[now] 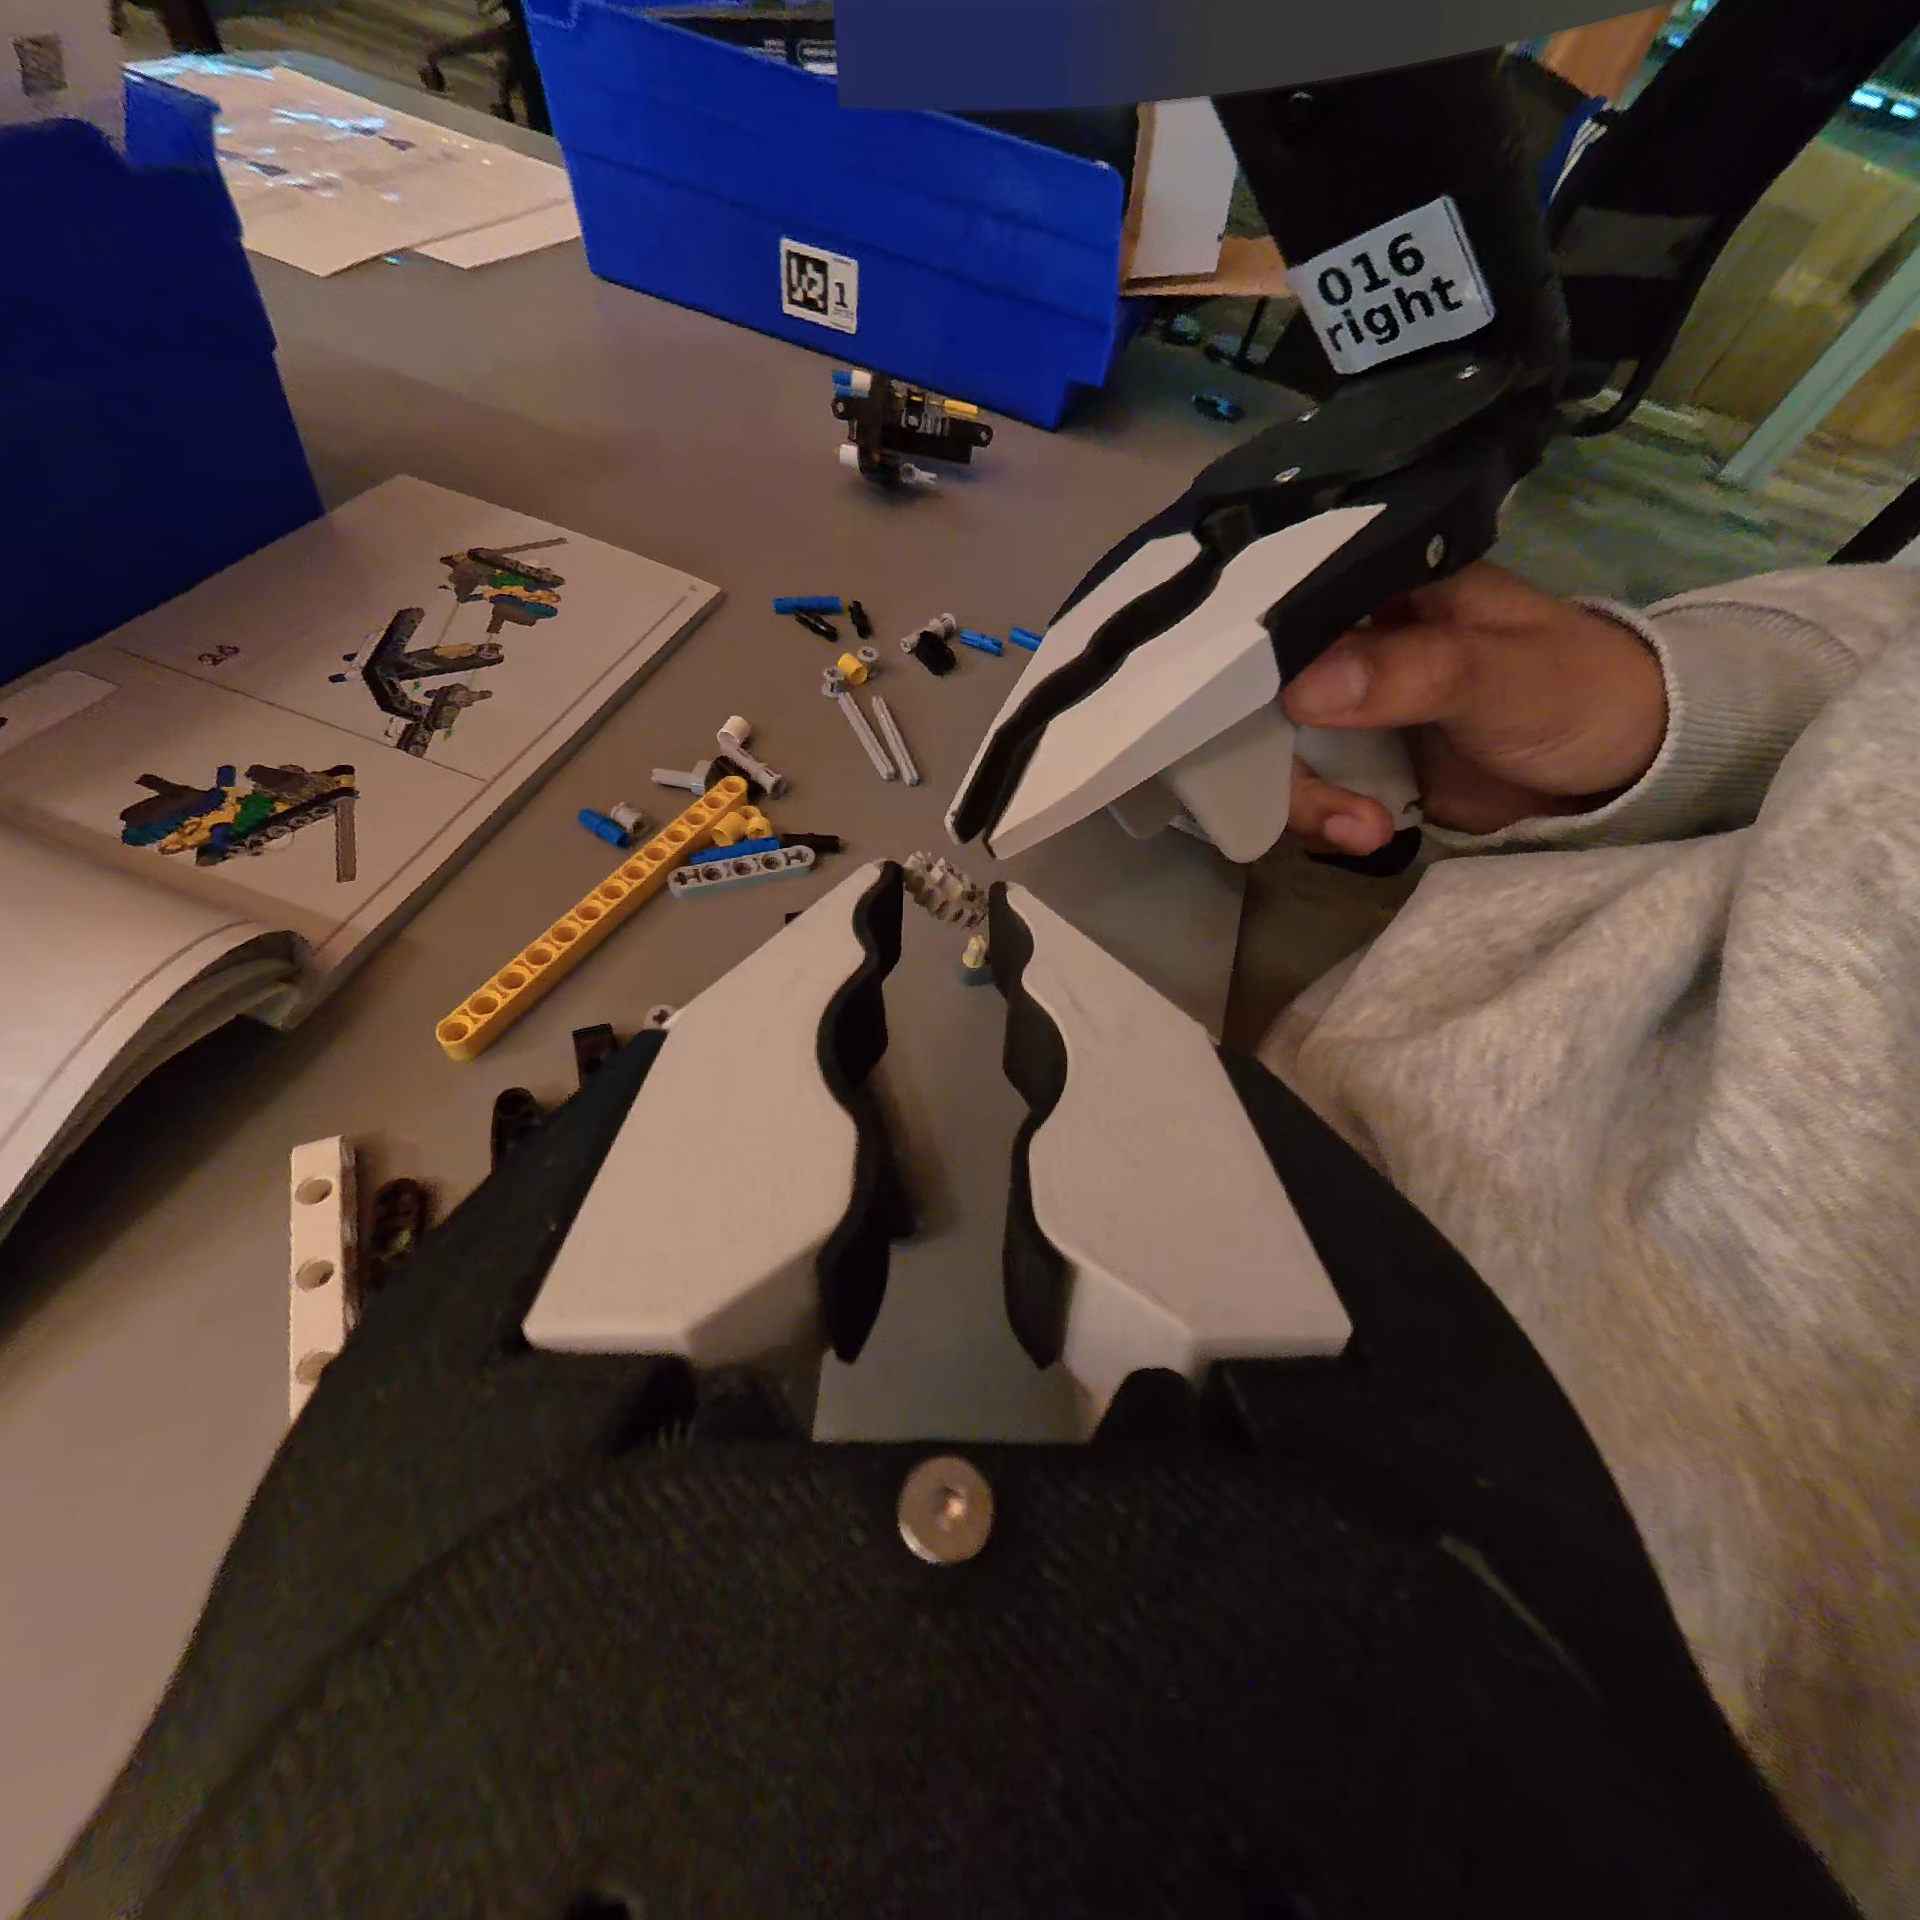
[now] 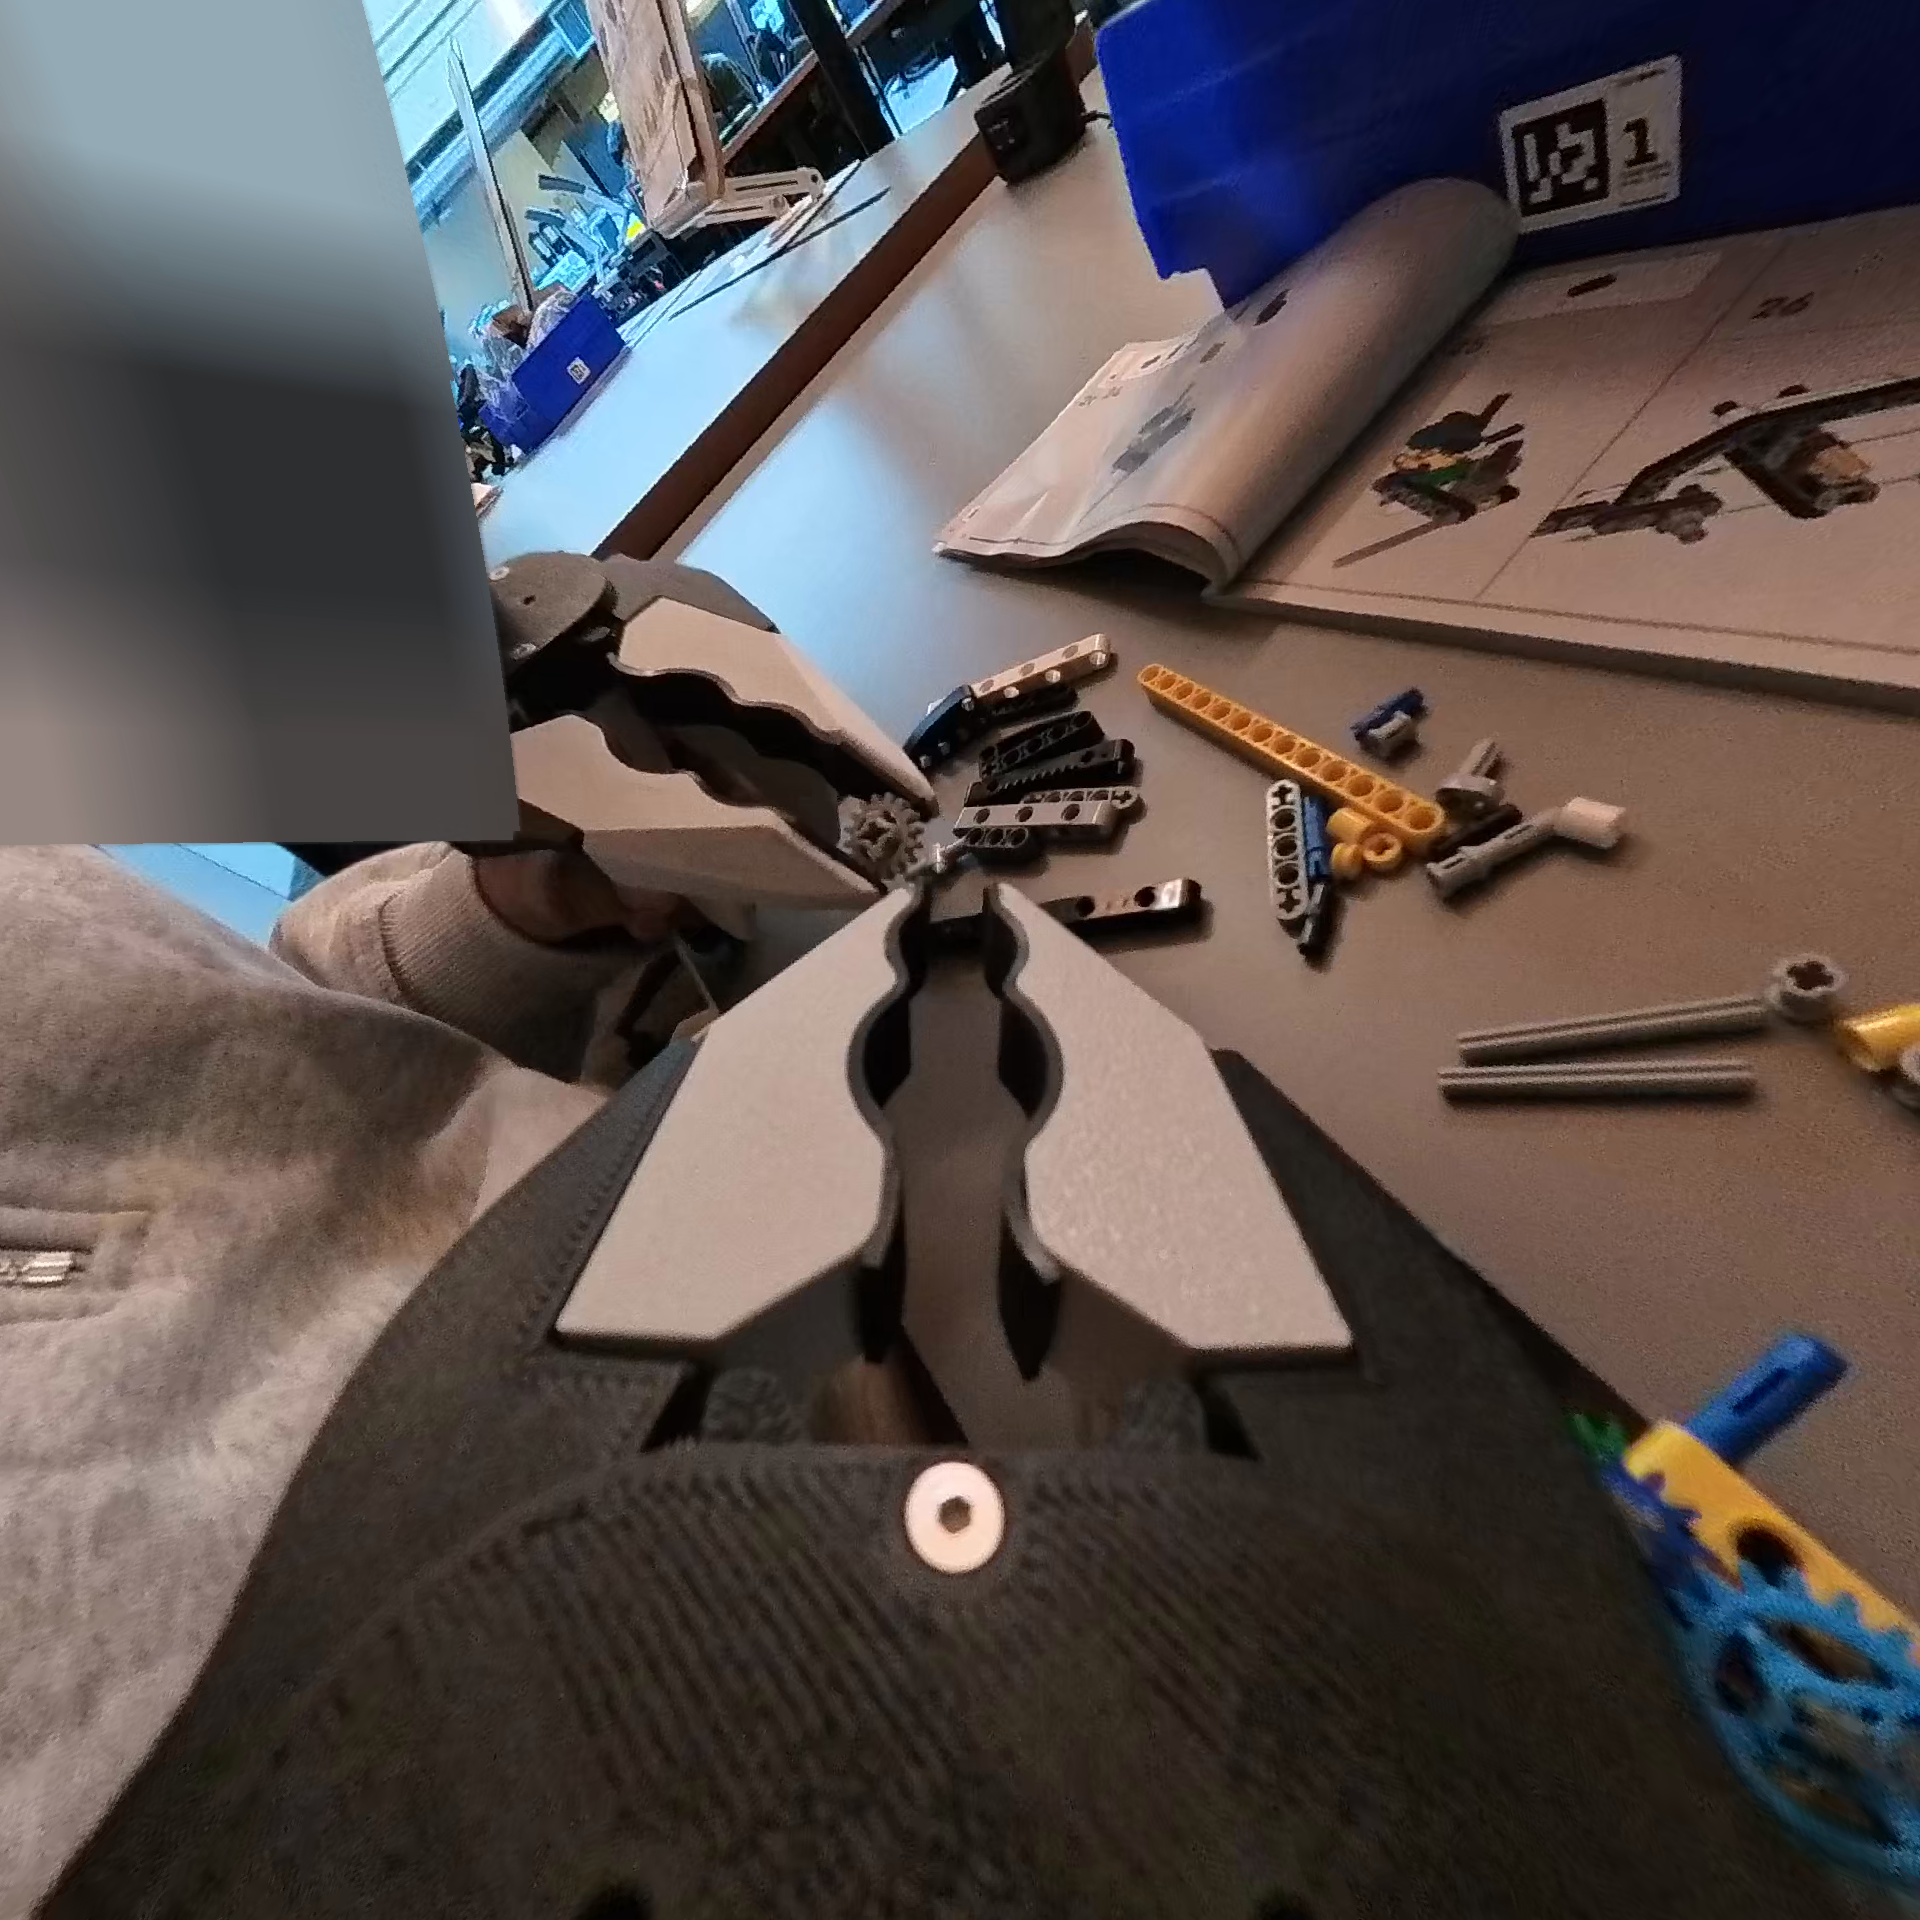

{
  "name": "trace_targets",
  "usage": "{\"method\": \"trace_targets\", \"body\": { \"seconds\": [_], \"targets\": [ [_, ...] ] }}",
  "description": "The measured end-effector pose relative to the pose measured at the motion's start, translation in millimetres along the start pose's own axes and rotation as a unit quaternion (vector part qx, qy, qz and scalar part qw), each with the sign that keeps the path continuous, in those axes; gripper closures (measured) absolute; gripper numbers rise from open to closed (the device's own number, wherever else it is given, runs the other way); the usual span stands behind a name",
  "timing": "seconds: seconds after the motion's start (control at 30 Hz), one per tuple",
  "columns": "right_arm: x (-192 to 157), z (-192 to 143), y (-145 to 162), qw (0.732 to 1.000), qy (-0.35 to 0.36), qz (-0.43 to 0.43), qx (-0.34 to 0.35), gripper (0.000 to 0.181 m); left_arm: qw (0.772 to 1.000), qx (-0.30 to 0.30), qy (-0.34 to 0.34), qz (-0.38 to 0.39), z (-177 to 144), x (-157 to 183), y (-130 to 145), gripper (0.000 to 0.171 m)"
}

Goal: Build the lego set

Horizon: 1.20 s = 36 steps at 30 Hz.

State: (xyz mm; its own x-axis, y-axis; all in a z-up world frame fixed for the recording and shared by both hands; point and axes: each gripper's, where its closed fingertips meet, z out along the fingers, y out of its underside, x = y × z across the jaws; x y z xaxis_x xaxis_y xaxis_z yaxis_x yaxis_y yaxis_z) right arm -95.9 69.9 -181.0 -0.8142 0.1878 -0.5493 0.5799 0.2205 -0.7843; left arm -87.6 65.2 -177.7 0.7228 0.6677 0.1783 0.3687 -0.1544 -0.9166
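Between tips of left hand-held gripper [image 1: 943,896], grey gear [image 1: 943,888]

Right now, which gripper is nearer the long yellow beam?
Left. The left gripper sits just right of the yellow beam; the right gripper is slightly farther right.
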Motion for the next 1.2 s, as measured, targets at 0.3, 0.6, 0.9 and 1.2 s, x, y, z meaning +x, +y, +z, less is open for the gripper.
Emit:
{"method": "trace_targets", "body": {
  "seconds": [0.3, 0.6, 0.9, 1.2],
  "targets": [
    [-7.8, 7.1, -10.1, 1.000, -0.003, -0.020, 0.009, 0.169, 0.999, 0.023, 0.000, -0.025, -8.1, -6.0, -3.7, 0.157],
    [-15.7, 14.4, -16.4, 1.000, -0.021, -0.012, 0.016, 0.168, 0.998, 0.047, 0.012, -0.039, -13.6, -6.9, -8.7, 0.157],
    [-28.7, 13.5, -27.0, 0.997, -0.064, 0.006, 0.048, 0.165, 0.990, 0.121, 0.039, -0.063, -28.3, -8.2, -24.1, 0.158],
    [-38.3, 13.2, -30.6, 0.989, -0.112, 0.061, 0.069, 0.168, 0.989, 0.134, 0.057, -0.040, -26.8, 3.4, -29.3, 0.158]
  ]
}}
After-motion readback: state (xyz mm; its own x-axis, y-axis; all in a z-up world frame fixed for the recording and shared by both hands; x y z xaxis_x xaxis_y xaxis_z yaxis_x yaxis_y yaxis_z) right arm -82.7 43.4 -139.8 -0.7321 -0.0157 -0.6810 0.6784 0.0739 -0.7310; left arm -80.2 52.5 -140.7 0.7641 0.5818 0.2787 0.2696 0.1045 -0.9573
